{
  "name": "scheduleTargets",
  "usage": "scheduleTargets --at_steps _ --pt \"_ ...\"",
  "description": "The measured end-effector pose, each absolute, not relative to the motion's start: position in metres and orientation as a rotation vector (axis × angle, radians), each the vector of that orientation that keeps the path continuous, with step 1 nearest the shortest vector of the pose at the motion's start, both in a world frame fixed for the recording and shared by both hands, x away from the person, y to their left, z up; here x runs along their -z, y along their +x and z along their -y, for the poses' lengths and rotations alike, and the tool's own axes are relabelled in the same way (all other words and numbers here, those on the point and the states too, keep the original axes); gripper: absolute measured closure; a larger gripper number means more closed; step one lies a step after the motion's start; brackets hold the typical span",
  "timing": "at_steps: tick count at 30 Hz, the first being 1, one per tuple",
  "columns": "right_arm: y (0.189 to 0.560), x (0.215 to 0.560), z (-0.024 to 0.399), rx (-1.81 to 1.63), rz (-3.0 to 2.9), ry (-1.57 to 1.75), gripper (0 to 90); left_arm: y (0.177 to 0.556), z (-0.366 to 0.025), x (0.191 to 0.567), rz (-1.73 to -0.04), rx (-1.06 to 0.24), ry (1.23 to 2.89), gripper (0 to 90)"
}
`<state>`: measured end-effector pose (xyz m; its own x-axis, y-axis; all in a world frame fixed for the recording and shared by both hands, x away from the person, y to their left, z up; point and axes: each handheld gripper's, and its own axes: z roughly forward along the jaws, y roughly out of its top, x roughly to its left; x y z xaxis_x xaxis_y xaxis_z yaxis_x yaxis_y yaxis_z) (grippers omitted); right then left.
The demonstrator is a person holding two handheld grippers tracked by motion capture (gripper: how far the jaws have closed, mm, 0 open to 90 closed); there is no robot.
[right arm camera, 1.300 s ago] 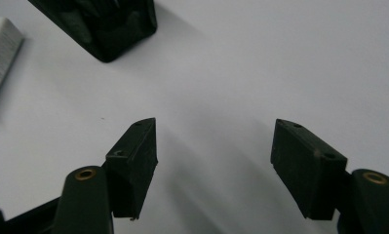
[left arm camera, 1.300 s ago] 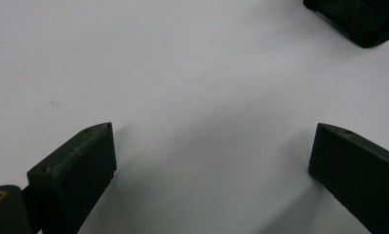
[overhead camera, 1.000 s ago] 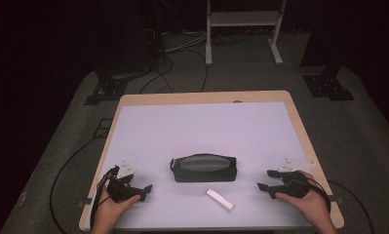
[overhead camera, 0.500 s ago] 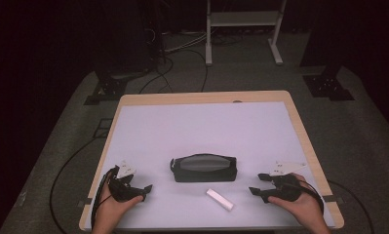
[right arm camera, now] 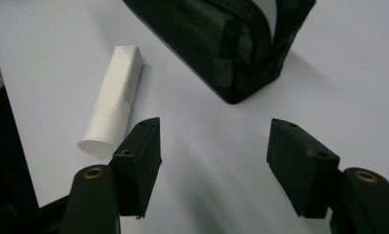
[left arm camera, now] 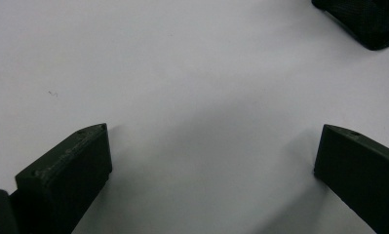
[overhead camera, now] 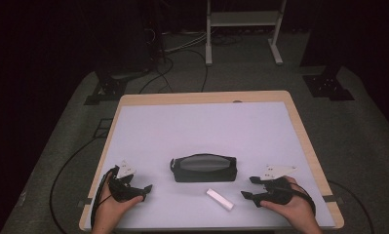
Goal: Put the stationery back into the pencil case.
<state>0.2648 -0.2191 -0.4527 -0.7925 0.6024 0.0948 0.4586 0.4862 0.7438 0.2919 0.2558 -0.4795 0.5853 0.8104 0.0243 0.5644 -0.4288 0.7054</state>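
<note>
Reaching with my right claw (right arm camera: 214,168), jaws half open, empty and just narrowing, toward the white tube (right arm camera: 113,102) just left of its tips, lengthwise ahead, far from my left claw (overhead camera: 142,191).

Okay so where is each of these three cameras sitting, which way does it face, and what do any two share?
High view: above the table's near edge, looking forward and down on the white tabletop; both hands, left gripper, right gripper.
Left gripper view: on the left gripper, facing bare tabletop between open jaws.
Right gripper view: on the right gripper, facing the small white plastic tube.
Shared: all show the black zipped fabric pouch.
</note>
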Motion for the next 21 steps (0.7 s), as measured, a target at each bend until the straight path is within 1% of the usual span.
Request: scheduleTargets --at_steps 21 --pt "0.254 0.457 0.182 -1.234 -2.626 0.791 37.6 0.292 -0.256 0.480 -1.088 -0.480 2.153 0.0"
